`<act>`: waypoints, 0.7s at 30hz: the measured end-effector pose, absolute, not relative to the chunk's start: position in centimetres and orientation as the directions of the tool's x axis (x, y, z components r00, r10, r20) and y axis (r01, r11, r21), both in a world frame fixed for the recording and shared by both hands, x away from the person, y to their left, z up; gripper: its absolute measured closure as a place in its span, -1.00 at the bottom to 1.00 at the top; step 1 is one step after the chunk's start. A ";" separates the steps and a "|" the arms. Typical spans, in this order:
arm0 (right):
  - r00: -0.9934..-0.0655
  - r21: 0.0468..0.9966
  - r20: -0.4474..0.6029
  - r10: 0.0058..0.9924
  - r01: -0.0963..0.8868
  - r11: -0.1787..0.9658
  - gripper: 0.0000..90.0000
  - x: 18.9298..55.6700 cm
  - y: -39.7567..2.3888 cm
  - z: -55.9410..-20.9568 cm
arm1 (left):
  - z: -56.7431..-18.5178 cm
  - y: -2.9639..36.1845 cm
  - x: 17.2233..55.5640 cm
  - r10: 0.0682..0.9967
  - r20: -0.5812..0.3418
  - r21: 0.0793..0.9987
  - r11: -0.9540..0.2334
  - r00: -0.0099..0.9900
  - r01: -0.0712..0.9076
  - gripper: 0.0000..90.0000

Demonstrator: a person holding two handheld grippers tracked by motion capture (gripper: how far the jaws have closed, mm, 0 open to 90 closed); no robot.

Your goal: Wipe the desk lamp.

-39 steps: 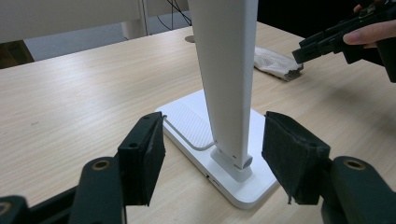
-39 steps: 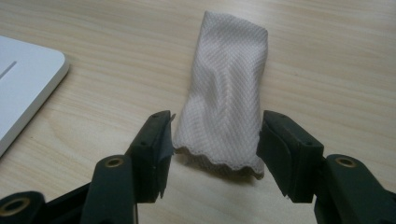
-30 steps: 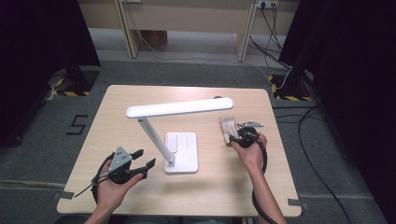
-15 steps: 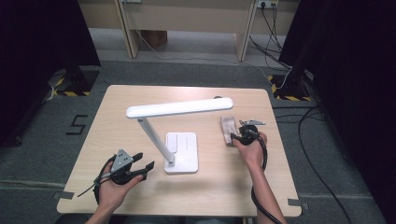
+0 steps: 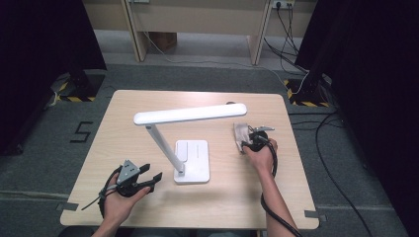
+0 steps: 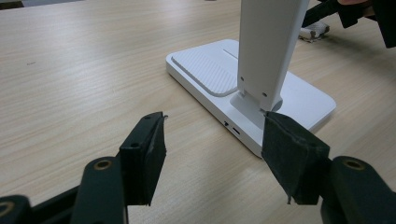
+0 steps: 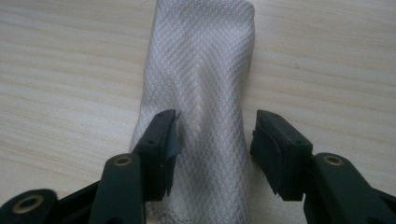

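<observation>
Right gripper [image 5: 247, 139]: we see it over the near end of a folded white cloth [image 7: 201, 93] on the right part of the desk [image 5: 148, 113]. Its fingers [image 7: 161, 144] have just been closing, yet they are set wide apart, one over the cloth's left edge and the other just off its right edge; we see no squeeze on the fabric.
Cloth: we find it lying flat on the wood, a narrow folded strip with a diamond weave, well right of the lamp's base, below the lit end of the lamp head.
Left gripper [image 5: 150, 177]: we see it low over the near left of the desk, fingers [image 6: 144, 154] parted wide with nothing between them, pointing toward the lamp's base.
Desk lamp [image 5: 190, 114]: we see its white base near the middle of the desk, stem tilted, long head level above.
</observation>
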State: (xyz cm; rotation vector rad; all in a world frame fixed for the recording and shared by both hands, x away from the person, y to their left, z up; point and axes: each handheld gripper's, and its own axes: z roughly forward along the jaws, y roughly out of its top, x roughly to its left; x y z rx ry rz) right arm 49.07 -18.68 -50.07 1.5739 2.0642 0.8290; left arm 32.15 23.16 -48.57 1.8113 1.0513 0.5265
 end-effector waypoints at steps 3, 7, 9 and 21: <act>-0.294 0.678 0.026 0.955 0.708 0.199 0.23 49.0 -18.6 -50.1 | -48.7 23.1 32.2 0.838 -0.088 0.882 -0.186 0.539 0.433 -0.13; -0.299 0.680 0.079 0.951 0.714 0.168 0.44 48.9 -18.7 -50.3 | -48.7 23.1 32.1 0.838 -0.085 0.881 -0.189 0.539 0.434 -0.13; -0.310 0.676 0.086 0.947 0.716 0.173 0.57 48.9 -18.7 -50.2 | -48.7 23.1 32.1 0.838 -0.085 0.881 -0.190 0.539 0.434 -0.13; -0.348 0.681 0.039 0.937 0.695 0.230 0.78 48.7 -18.1 -50.1 | -48.6 23.4 32.0 0.839 -0.087 0.881 -0.186 0.537 0.434 -0.12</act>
